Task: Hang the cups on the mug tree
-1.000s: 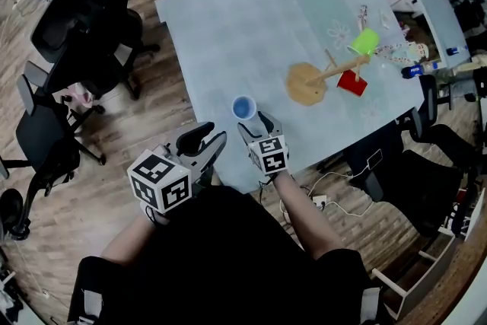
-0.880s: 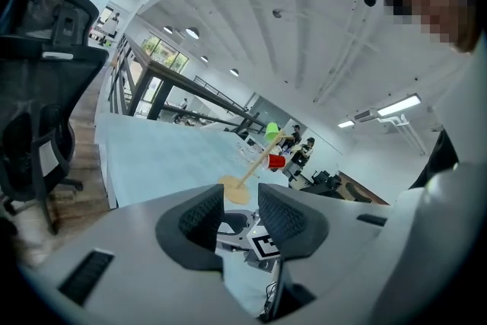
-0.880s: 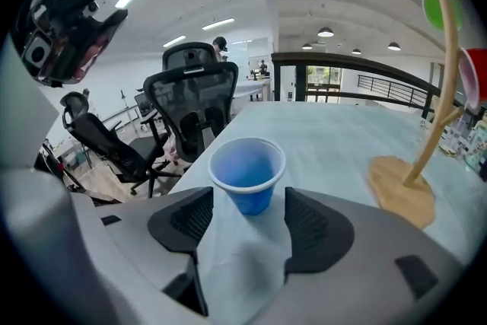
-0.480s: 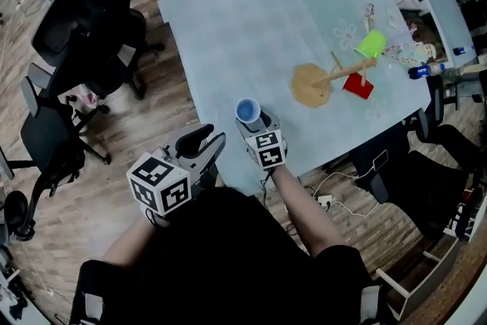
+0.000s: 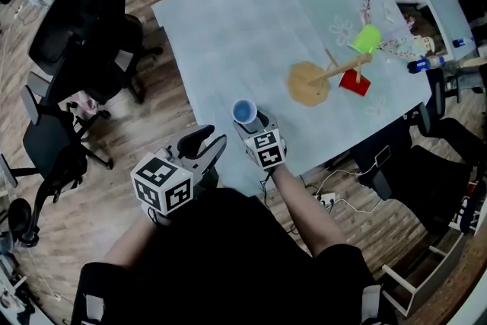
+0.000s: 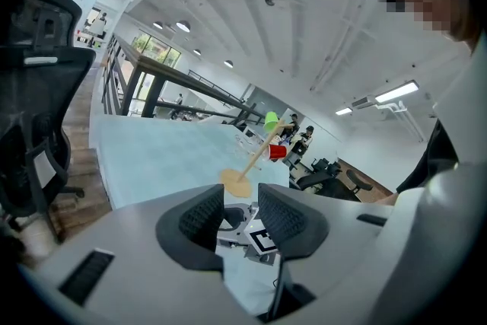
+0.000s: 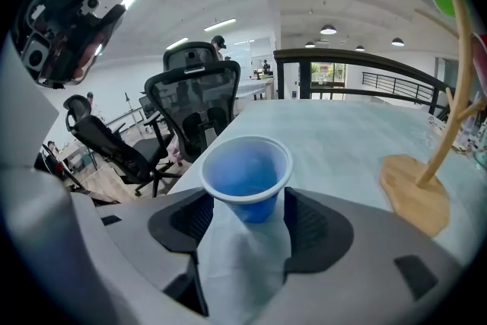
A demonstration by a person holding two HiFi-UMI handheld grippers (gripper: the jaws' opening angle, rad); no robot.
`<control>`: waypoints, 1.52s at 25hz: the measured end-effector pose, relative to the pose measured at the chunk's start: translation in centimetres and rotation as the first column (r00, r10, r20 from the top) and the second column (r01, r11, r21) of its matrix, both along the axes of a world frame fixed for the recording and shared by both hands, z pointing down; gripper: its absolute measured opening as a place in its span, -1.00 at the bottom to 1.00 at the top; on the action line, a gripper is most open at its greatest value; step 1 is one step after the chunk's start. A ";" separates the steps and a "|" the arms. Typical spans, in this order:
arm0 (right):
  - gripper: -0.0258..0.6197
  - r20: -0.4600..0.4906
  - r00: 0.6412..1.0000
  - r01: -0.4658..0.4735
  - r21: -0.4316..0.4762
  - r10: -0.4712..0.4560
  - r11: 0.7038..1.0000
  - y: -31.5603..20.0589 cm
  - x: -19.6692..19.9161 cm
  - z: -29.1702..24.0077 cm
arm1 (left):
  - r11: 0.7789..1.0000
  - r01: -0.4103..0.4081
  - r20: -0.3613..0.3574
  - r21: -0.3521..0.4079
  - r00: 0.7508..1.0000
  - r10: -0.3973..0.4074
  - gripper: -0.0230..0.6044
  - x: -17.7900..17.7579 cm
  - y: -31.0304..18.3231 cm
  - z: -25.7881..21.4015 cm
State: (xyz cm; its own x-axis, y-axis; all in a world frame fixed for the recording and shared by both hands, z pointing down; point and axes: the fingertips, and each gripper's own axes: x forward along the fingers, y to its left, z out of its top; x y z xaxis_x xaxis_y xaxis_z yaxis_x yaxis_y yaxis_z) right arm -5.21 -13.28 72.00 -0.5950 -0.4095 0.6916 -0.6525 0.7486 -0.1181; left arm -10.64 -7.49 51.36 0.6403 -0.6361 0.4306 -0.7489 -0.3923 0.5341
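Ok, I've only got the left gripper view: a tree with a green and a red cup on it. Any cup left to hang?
Observer: Yes, a blue cup stands upright by the table's near edge.
Operator: Does the right gripper have it?
Observer: Not gripped. The right gripper's jaws stand either side of the cup, with gaps showing at both pads.
Operator: Is a peg free?
Observer: Yes, a bare peg sticks out of the tree between its base and the green cup.
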 end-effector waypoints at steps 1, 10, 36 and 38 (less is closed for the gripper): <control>-0.05 -0.003 1.000 0.004 -0.002 -0.004 1.000 0.1 0.1 0.0 | 1.000 -0.002 0.002 -0.002 1.000 0.002 -0.50 0.1 -0.1 0.2; -0.05 0.020 1.000 -0.023 -0.009 0.023 1.000 0.9 1.4 -1.0 | 0.996 -0.084 0.071 0.005 0.994 0.083 -0.43 1.3 -1.9 3.4; -0.05 -0.020 0.963 -0.270 -0.023 0.270 0.963 2.1 7.1 -3.5 | 0.820 -0.568 0.663 0.068 0.640 0.389 -0.05 5.4 -7.2 23.1; -0.05 -0.012 0.952 -0.306 -0.022 0.306 0.952 1.9 7.5 -3.6 | 0.824 -0.560 0.646 0.081 0.659 0.385 -0.05 5.6 -7.8 23.0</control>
